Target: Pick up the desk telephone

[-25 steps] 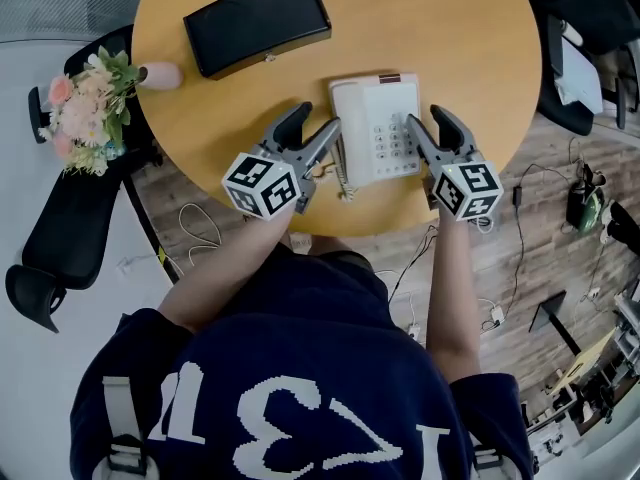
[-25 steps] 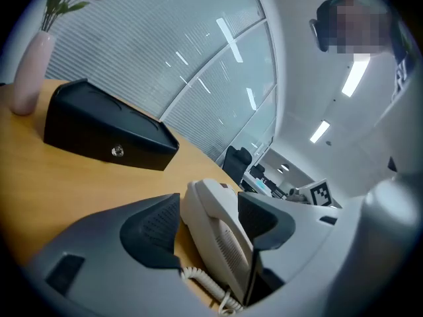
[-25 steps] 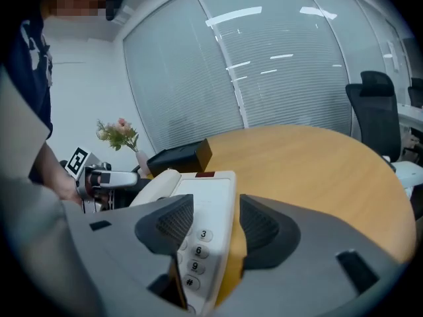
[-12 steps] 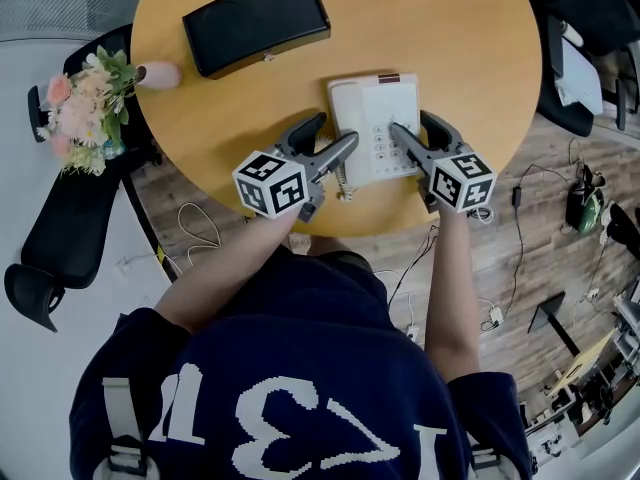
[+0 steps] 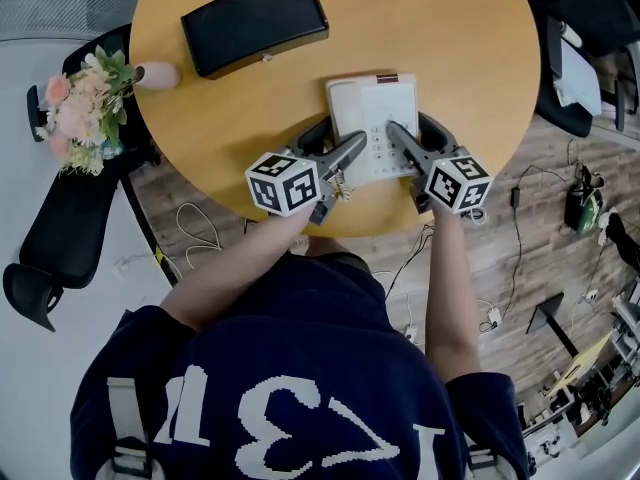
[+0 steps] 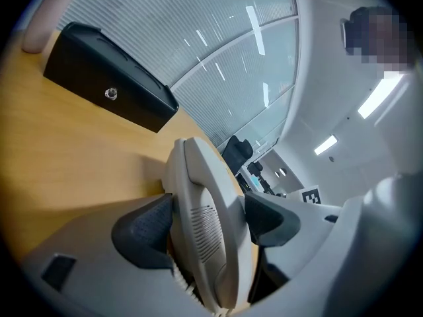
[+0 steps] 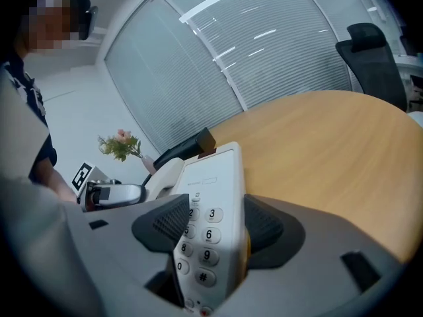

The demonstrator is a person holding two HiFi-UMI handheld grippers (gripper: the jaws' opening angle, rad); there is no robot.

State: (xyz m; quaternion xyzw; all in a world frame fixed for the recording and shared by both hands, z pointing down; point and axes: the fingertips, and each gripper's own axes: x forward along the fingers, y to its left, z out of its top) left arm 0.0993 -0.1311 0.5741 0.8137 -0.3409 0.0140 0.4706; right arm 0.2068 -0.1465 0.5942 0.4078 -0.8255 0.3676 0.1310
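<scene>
The white desk telephone (image 5: 375, 118) lies on the round wooden table (image 5: 470, 38), near its front edge. My left gripper (image 5: 337, 140) straddles the phone's left side. In the left gripper view the handset (image 6: 205, 210) stands between the pads, with a gap to the right pad. My right gripper (image 5: 411, 130) straddles the phone's right side. In the right gripper view one pad hangs over the keypad (image 7: 210, 216) and the other sits by the outer edge. Both grippers' jaws have just been opening and stand wide, with the phone between them.
A black box (image 5: 255, 20) lies at the table's far left. A pink vase (image 5: 160, 74) with flowers (image 5: 85, 108) stands at the left rim. Black chairs (image 5: 60, 228) and floor cables (image 5: 200, 230) surround the table.
Both grippers have slid forward and inward from beside the phone. Their jaws now reach round its left and right sides and stand wider.
</scene>
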